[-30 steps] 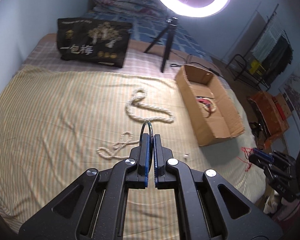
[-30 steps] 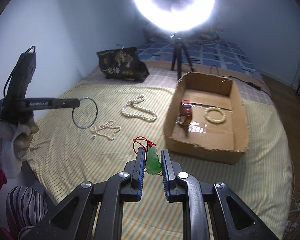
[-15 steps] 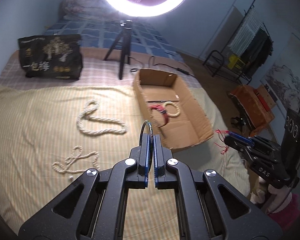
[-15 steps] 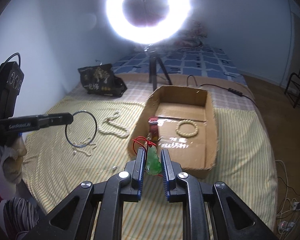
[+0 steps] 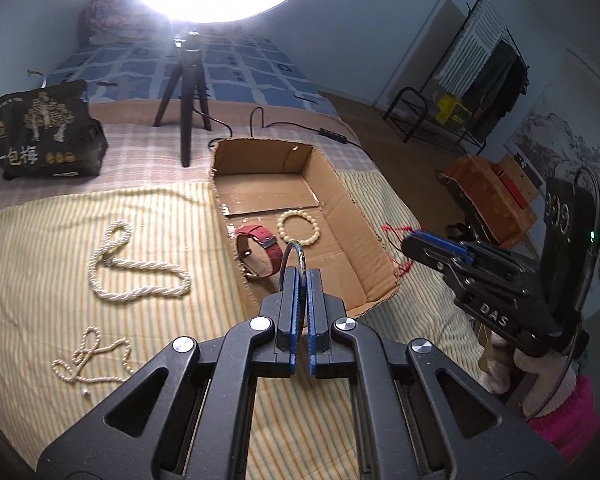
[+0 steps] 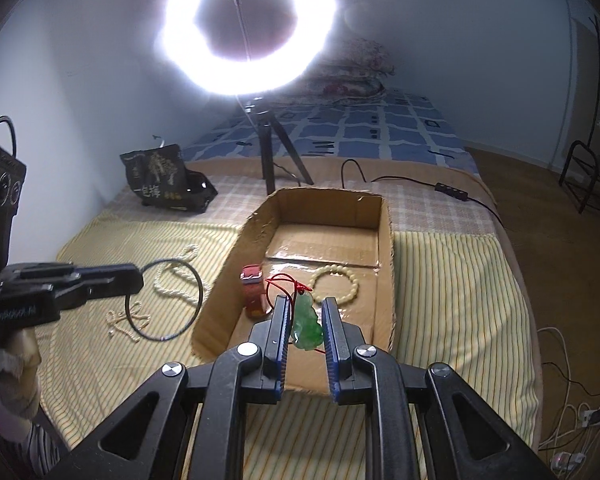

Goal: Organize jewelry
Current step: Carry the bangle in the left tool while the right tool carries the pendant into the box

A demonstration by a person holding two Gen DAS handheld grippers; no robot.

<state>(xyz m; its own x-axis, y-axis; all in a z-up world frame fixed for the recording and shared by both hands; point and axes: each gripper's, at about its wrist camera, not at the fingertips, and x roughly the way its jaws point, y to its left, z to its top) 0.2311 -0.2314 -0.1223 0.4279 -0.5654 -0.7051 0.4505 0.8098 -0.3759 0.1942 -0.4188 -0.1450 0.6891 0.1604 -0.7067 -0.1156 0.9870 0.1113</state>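
My left gripper (image 5: 301,271) is shut on a thin dark bangle (image 5: 296,254), held edge-on above the near left part of the cardboard box (image 5: 374,236). From the right wrist view the same bangle (image 6: 198,284) hangs in that gripper (image 6: 134,278) left of the box (image 6: 385,240). My right gripper (image 6: 306,307) is shut on a green jade pendant (image 6: 306,324) with a red cord (image 6: 282,280), over the box's near end. Inside the box lie a red watch (image 5: 260,250) and a cream bead bracelet (image 5: 299,228).
Two pearl necklaces, a thick one (image 5: 136,264) and a thin one (image 5: 92,360), lie on the striped bedspread left of the box. A ring light on a tripod (image 5: 188,92) and a black bag (image 5: 44,136) stand behind. Its cable (image 6: 440,188) runs right of the box.
Both grippers have moved toward the box with their pieces still held. The box now sits under their fingertips, and the necklaces have slid off to the left.
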